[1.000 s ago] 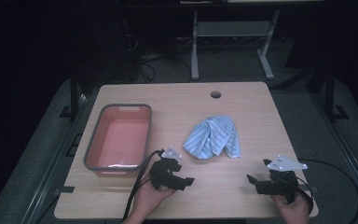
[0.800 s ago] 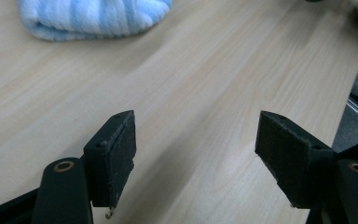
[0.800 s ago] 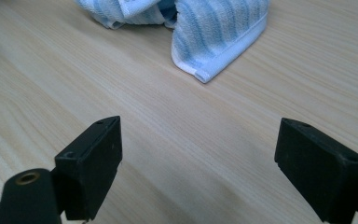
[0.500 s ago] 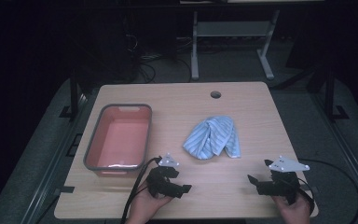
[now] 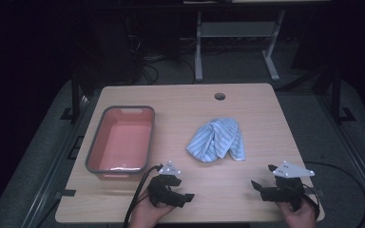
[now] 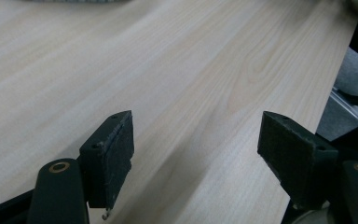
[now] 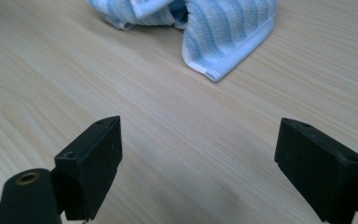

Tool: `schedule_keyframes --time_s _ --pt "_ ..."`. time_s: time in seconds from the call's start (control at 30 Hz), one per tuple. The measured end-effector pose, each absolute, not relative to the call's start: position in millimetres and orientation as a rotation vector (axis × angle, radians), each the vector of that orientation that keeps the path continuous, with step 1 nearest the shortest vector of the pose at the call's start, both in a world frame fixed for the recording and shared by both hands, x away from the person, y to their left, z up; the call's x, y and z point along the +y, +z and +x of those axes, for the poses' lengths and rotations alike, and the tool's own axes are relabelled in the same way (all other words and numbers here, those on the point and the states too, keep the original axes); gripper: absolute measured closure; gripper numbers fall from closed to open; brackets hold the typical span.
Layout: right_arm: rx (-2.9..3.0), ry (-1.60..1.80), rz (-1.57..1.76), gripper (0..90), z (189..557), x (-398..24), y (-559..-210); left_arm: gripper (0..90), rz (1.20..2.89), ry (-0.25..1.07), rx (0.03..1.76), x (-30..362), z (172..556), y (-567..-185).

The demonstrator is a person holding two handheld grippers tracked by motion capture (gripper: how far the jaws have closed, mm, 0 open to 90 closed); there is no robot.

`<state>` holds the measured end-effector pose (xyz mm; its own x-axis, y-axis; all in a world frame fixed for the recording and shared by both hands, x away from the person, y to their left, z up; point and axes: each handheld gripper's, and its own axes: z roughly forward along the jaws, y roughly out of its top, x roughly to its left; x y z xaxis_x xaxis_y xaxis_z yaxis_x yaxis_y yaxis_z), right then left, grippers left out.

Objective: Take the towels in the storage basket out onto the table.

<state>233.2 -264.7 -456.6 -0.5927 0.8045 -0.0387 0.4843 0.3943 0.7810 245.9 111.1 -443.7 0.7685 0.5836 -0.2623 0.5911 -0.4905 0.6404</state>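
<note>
Both claws, left claw (image 5: 183,197) and right claw (image 5: 261,189), hover released and empty near the tabletop's (image 5: 180,97) front edge. The striped towel (image 5: 217,140) lies crumpled mid-tabletop, right of 1 red bin (image 5: 147,137). Probably light, soft, floppy; pinch its white-hemmed corner (image 7: 212,73).

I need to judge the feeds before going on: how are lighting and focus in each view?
High view: room dark, wooden table evenly lit, glare on the pink tub's near floor. Left gripper view: wood grain sharp, near pads soft. Right gripper view: striped towel fairly sharp, pads blurred.
</note>
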Motion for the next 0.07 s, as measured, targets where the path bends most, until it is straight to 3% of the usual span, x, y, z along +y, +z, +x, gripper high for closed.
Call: schedule_keyframes --time_s 0.07 --pt "2.247 1.056 1.104 14.4 232.8 -263.9 -456.7 26.0 2.209 -0.009 0.873 110.8 246.1 -443.7"
